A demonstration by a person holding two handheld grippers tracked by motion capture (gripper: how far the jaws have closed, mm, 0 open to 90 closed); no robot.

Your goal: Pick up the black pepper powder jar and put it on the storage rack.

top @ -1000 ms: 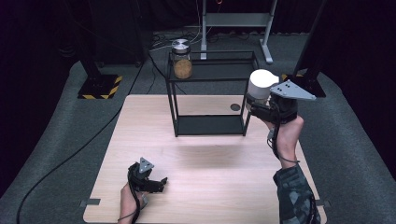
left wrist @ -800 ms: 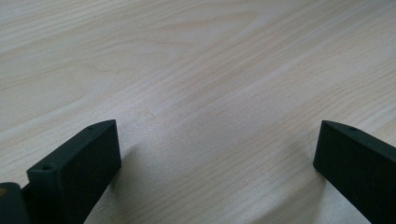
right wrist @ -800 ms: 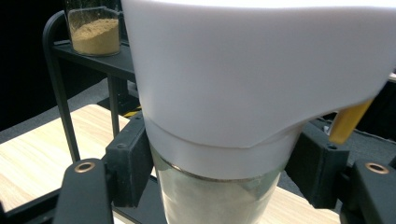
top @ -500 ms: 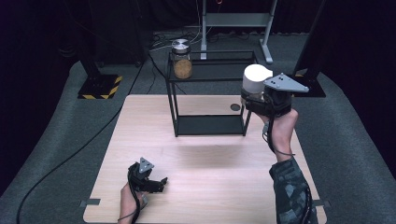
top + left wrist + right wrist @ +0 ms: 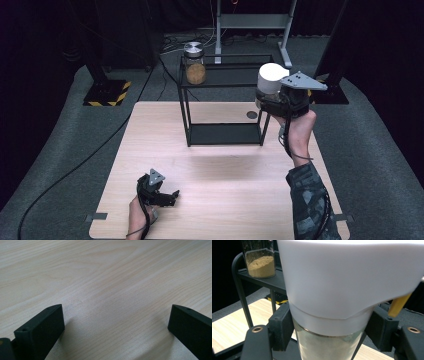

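Pale wood-grain worktop (image 5: 220, 165) on grey carpet, dark room behind. Black wire rack (image 5: 225, 107) at worktop's far edge. No legible writing. Right gripper (image 5: 272, 102) clamped on white-lidded glass jar (image 5: 270, 80), raised beside rack's right end. Left gripper (image 5: 167, 197) wide open, empty, resting near worktop's front edge.

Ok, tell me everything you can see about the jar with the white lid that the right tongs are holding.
The jar has a clear glass body holding a pale, whitish filling and a tall white plastic-looking lid with a spout-like lip. It stands upright, lifted off the table, beside the right end of the black wire shelf near its top level. The right tongs are shut on it, black pads pressing both sides just below the lid. Nothing else touches it.
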